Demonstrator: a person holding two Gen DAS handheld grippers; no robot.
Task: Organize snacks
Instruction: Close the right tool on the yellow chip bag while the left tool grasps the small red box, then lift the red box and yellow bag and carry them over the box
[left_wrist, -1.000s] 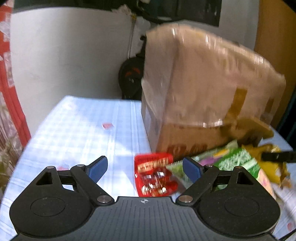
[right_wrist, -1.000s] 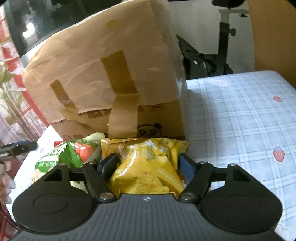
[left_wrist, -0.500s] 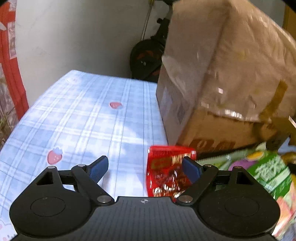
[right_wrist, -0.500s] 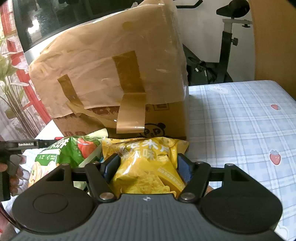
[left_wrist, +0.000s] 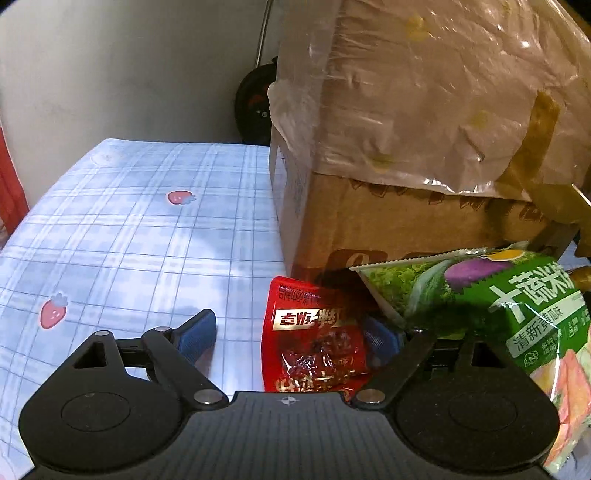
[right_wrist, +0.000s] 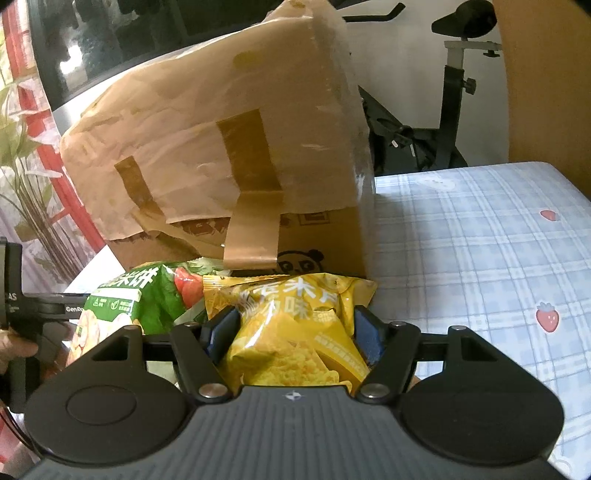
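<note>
My left gripper (left_wrist: 286, 332) fingers gape wide, empty; the glossy red plastic snack pouch (left_wrist: 312, 338) lies on the checked table (left_wrist: 147, 236) hard against the right-hand finger, long axis pointing away. My right gripper (right_wrist: 291, 328) fingers pinch the crinkled yellow chip bag (right_wrist: 291, 332).

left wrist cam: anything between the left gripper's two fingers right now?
Yes. The red snack packet lies between the open left gripper's fingers, hard against the right one; bare plaid tablecloth fills the gap to the left one.
</note>
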